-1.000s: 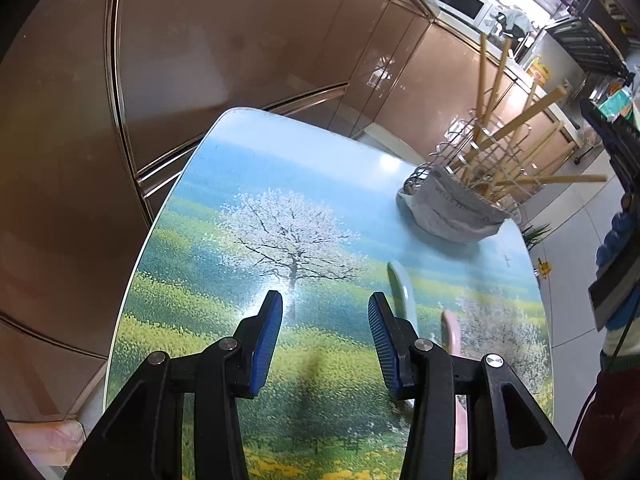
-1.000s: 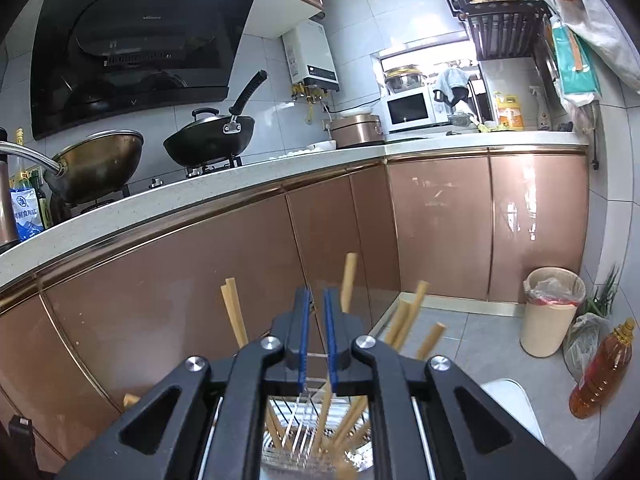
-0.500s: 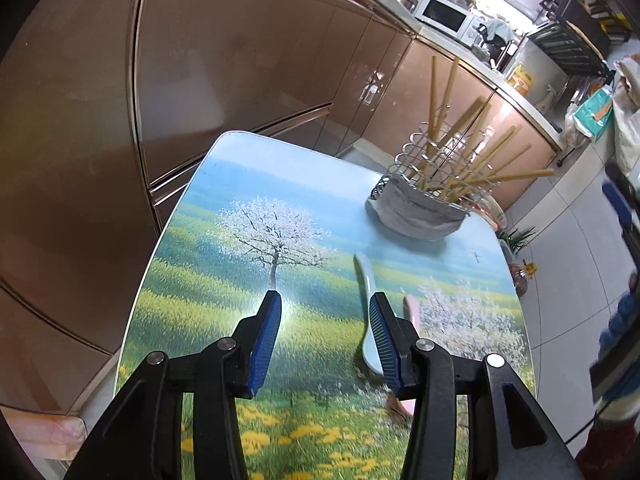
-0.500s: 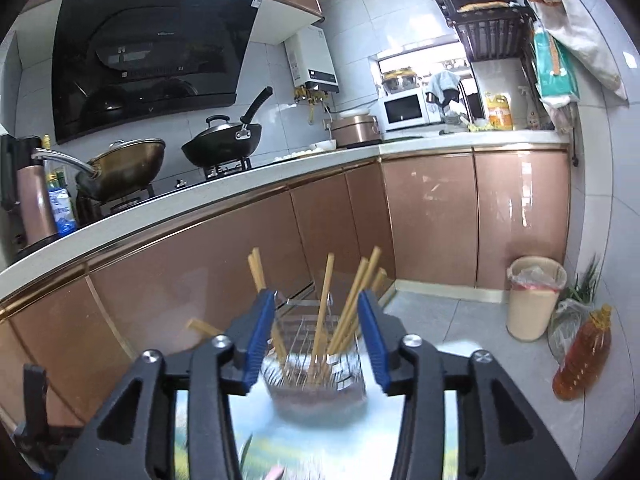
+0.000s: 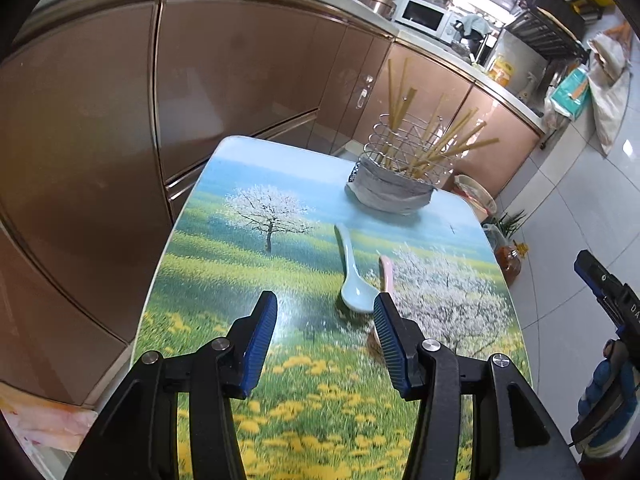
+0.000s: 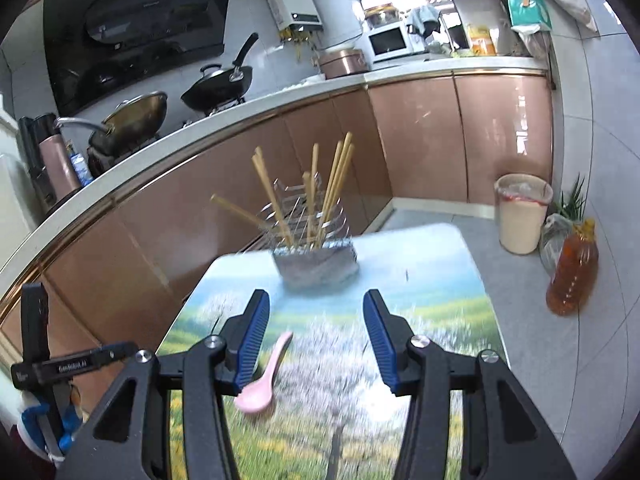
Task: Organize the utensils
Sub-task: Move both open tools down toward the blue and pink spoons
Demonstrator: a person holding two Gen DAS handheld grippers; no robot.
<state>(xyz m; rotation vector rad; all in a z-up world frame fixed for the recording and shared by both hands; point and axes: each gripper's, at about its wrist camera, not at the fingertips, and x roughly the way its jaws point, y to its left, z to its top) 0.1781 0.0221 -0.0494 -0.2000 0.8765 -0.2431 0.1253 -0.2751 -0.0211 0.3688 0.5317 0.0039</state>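
Observation:
A wire utensil holder [image 5: 396, 184] with several wooden chopsticks stands at the far end of the landscape-print table [image 5: 224, 280]; grey wrapping covers its base. A light blue spoon [image 5: 352, 276] and a pink spoon [image 5: 386, 274] lie side by side in the middle. My left gripper [image 5: 324, 304] hovers above the table just short of the blue spoon's bowl, its jaws opening with nothing between them. In the right wrist view, my right gripper [image 6: 316, 300] is open and empty, back from the holder [image 6: 316, 256], with the pink spoon [image 6: 264, 376] under its left finger.
Copper-coloured kitchen cabinets [image 5: 240, 64] run close along the table's left and far sides. On the floor to the right stand a lined bin [image 6: 522, 216] and an oil bottle [image 6: 572, 276]. Woks [image 6: 136, 116] sit on the stove behind.
My right gripper went from shut above the holder to open and drew back over the table. My left gripper pulled back and rose, bringing both spoons into fuller view.

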